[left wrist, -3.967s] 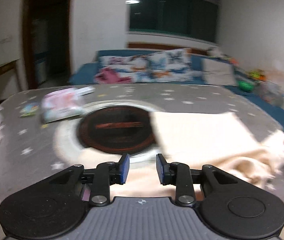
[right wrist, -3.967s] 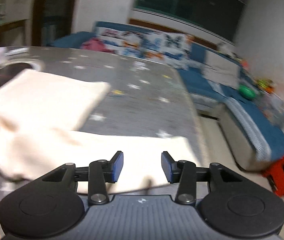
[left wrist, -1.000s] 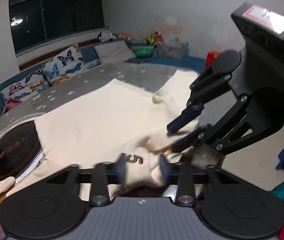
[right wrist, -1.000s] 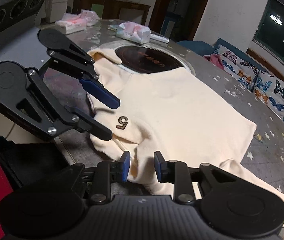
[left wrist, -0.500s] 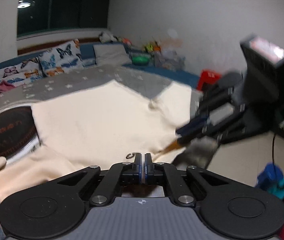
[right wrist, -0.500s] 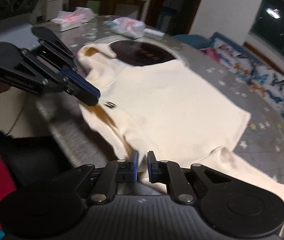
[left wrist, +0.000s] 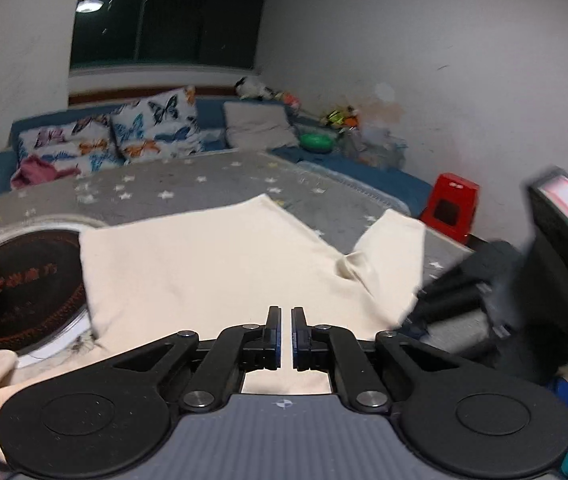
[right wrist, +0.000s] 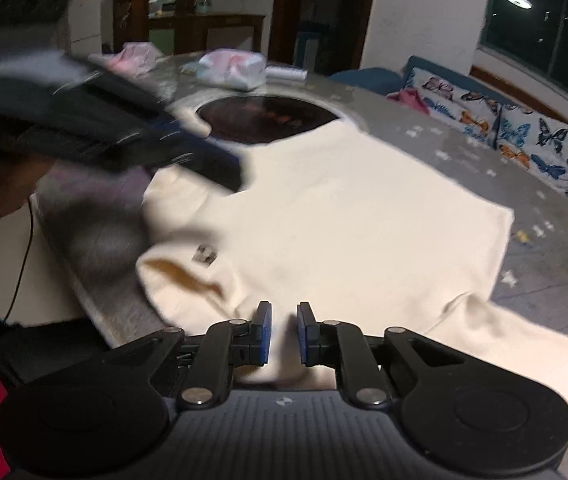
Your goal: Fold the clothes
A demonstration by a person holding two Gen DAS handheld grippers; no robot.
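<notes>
A cream sweatshirt (left wrist: 212,264) lies spread on the grey star-patterned table (left wrist: 204,184), one sleeve (left wrist: 391,248) bent off to the right. In the left wrist view my left gripper (left wrist: 286,320) is shut, with the garment's near edge pinched between its fingers. In the right wrist view the sweatshirt (right wrist: 343,220) shows a small dark logo (right wrist: 205,256). My right gripper (right wrist: 284,320) holds bunched cloth in a narrow gap at the near hem. The left gripper (right wrist: 204,160) appears there as a blur over the garment's far left corner. The right gripper (left wrist: 443,304) is a blur beside the sleeve.
A round dark hotplate (left wrist: 16,292) is set into the table, partly under the garment. Tissue packs (right wrist: 232,68) lie beyond it. A blue sofa with butterfly pillows (left wrist: 144,132) lines the far side. A red stool (left wrist: 449,208) stands by the wall. The table's edge (right wrist: 96,304) runs close to both grippers.
Both grippers went from open to closed on the sweatshirt's near edge over the last second. They have since drawn apart, and the garment lies flatter. Both tools blur with motion.
</notes>
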